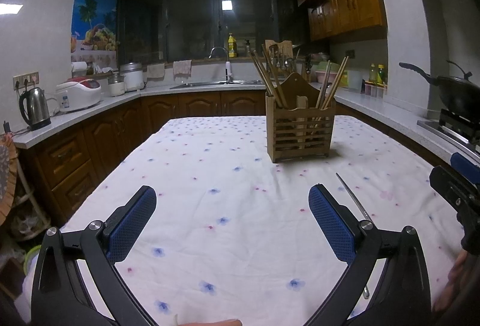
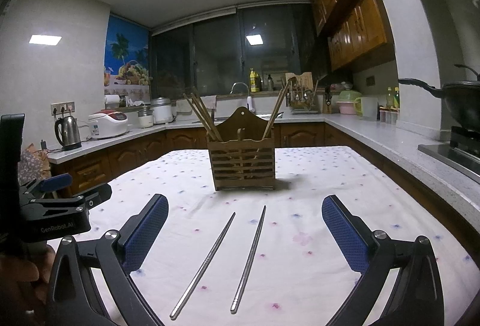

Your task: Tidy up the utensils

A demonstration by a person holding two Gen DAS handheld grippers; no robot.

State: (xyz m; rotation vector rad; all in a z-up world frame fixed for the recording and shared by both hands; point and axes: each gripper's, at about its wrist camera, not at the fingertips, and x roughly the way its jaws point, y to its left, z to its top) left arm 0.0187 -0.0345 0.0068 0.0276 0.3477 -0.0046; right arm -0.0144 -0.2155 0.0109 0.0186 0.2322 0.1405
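Kitchen all round, flowered tablecloth (image 2: 315, 176) underneath. Wooden holder (image 2: 243, 159) standing straight ahead of the right gripper (image 2: 244, 224), wooden chopsticks (image 2: 200, 113) leaning inside. Two metal chopsticks (image 2: 252, 254) lying flat between those wide-spread jaws, apart, untouched. Left gripper (image 1: 232, 219) likewise spread, empty; one chopstick, perhaps both, just outside its right jaw.
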